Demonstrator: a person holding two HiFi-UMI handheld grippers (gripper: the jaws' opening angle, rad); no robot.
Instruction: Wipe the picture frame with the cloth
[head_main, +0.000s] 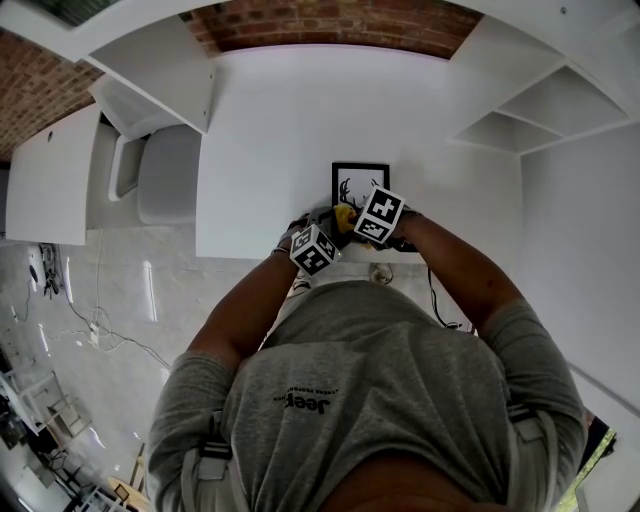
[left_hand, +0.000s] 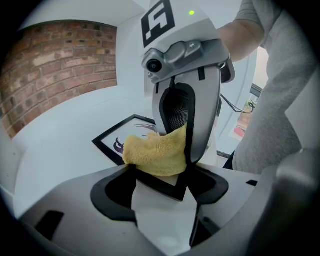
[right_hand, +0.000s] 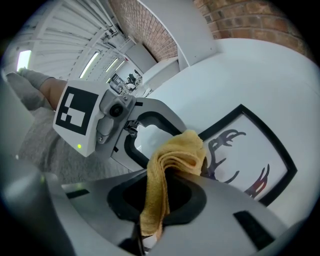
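Observation:
A black picture frame (head_main: 360, 172) with a deer print lies flat near the front edge of the white table (head_main: 280, 130). My right gripper (head_main: 355, 222) is shut on a folded yellow cloth (head_main: 345, 214), which rests on the near part of the frame (right_hand: 260, 150). The cloth (right_hand: 175, 160) hangs through the right gripper's (right_hand: 162, 200) jaws. In the left gripper view the cloth (left_hand: 155, 152) covers part of the print, below the right gripper (left_hand: 185, 150). My left gripper (left_hand: 162, 200) has its jaws apart, and the near corner of the frame (left_hand: 162, 186) lies between its tips. The left gripper (head_main: 325, 238) sits close beside the right one.
A grey seat (head_main: 168, 175) stands left of the table. White shelves (head_main: 540, 115) rise on the right, and a brick wall (head_main: 330, 25) runs behind. The table's front edge (head_main: 250, 256) lies just under my grippers. Cables (head_main: 100, 330) trail over the floor at lower left.

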